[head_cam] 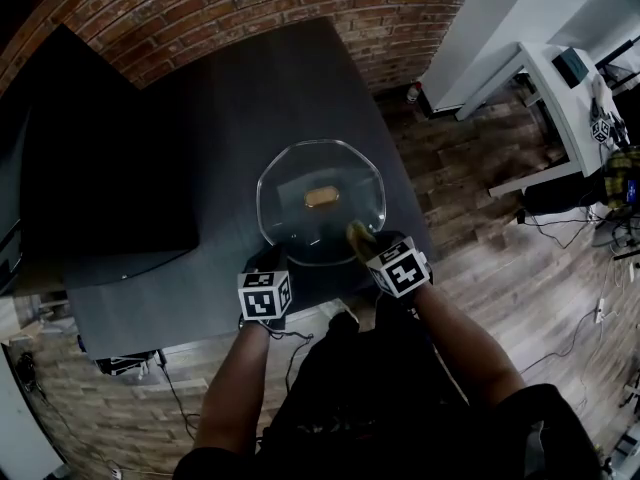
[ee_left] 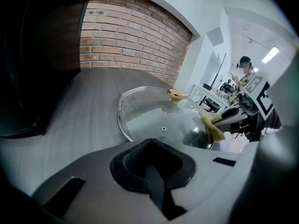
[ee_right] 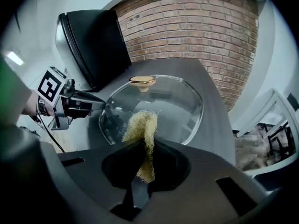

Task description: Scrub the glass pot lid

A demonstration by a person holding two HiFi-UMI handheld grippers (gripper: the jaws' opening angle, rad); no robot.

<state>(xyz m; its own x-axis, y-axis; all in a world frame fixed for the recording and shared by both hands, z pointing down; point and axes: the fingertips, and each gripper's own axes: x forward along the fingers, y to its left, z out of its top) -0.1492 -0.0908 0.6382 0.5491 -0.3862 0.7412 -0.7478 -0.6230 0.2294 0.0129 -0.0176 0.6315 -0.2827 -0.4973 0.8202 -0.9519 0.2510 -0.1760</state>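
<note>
Reaching forward from the body, both bare forearms converged on the near edge of the glass pot lid (head_cam: 300, 173), the left forearm (head_cam: 235, 378) running nearly straight ahead and the right forearm (head_cam: 462, 340) angling in from the outer side. And there was the left gripper (head_cam: 268, 258) at the lid's near-left rim, its marker cube facing up. In its own view the fingers (ee_left: 140, 164) were pressed together, with the rim running in right at their tips, so they appeared closed on the glass edge. Over on the other side, the right gripper (head_cam: 372, 250) sat at the near-right rim with its fingers clamped on a yellow fibrous scrubber (ee_right: 142, 129). The scrubber's frayed end stuck out ahead of the tips and over the glass. The lid itself lay near the middle of the dark worktop (head_cam: 200, 148), towards the front edge, with its dome and gold knob (head_cam: 321, 197) facing up. Its outline was close to round, so no long axis there, but the oblong knob ran left to right across the head view. The scrubber's length ran roughly along the right fingers, pointing away from the person and in over the lid. A brick wall (head_cam: 250, 8) stood behind the worktop.
</note>
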